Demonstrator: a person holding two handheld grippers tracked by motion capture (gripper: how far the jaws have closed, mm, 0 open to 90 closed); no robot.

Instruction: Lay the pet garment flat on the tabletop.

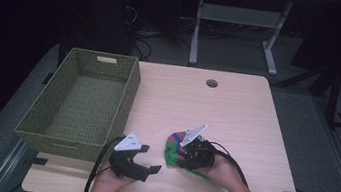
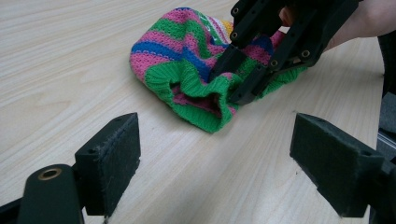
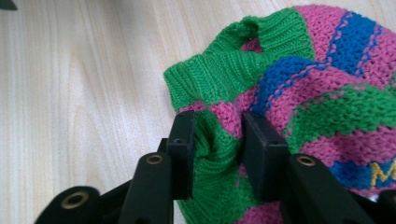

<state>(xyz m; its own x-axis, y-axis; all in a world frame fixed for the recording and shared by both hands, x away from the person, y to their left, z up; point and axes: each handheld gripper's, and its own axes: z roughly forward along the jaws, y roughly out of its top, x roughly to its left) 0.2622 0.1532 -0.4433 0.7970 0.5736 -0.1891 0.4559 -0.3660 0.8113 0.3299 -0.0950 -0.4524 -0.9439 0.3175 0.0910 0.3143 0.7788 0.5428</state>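
on the wooden table (image 1: 237,110), the right gripper (image 3: 218,140) pinched a fold of the striped knitted hat (image 2: 187,56) lying near the front edge, while the left gripper (image 2: 215,158) rested just beside it with jaws spread wide, near the green woven basket (image 1: 82,101).

Basket (image 1: 80,103) stands on the table (image 1: 246,117) at its left side. Knitted hat (image 1: 174,149) lies on the table, near-centre, right of the basket. Right gripper (image 1: 181,154) is on the hat; left gripper (image 1: 145,159) sits just left of it, near the basket's near-right corner.
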